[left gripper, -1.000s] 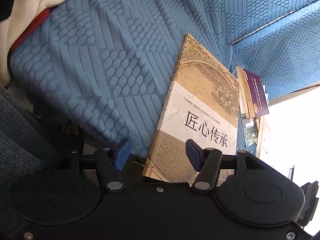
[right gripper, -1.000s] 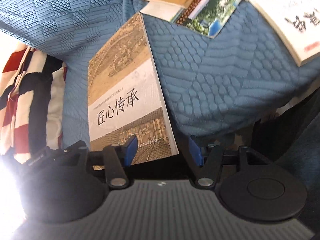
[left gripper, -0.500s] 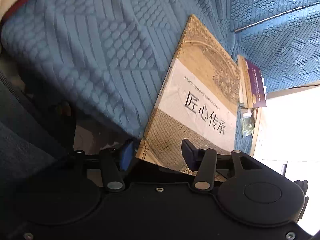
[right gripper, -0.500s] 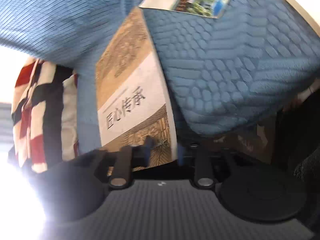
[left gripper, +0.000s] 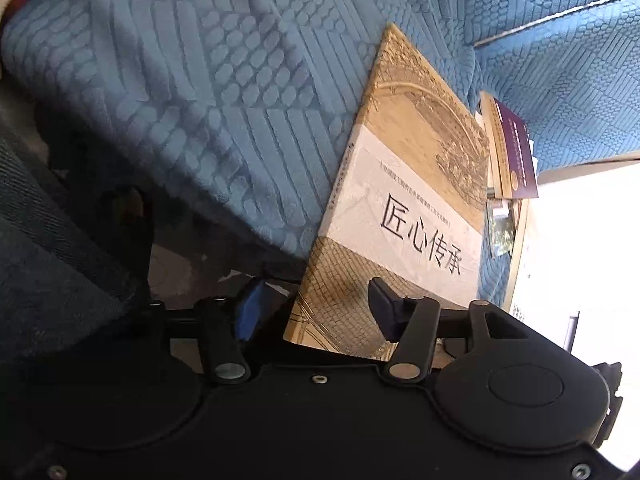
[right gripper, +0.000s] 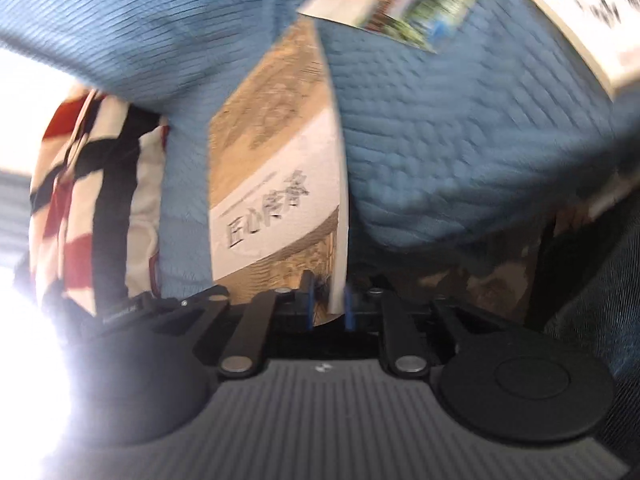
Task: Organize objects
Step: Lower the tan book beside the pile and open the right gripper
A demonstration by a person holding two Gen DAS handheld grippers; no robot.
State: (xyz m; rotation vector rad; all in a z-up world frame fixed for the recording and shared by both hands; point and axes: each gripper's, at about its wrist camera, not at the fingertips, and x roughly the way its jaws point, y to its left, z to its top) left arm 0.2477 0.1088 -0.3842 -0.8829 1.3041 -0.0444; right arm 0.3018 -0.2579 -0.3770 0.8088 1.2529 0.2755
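A tan book with a white title band (left gripper: 408, 200) lies on the blue sofa cushion (left gripper: 200, 80), its near end past the cushion's front edge. My left gripper (left gripper: 316, 310) straddles the book's near left corner. Its jaws are opening, the right finger lies over the cover, and neither pad presses. In the blurred right wrist view, the same book (right gripper: 272, 168) stands tilted with its right edge raised. My right gripper (right gripper: 328, 300) is shut on its near right corner, and those jaws are opening slightly.
A purple book (left gripper: 516, 152) tops a small stack beyond the tan one, next to a picture booklet (right gripper: 404, 12). A large white book (right gripper: 600, 12) lies far right. Striped red, black and cream cloth (right gripper: 88, 184) hangs at the left. Dark fabric (left gripper: 48, 260) borders the sofa front.
My right gripper has closed from wide open onto the book's near right corner, and that edge has risen off the cushion. The left gripper has stayed around the near left corner.
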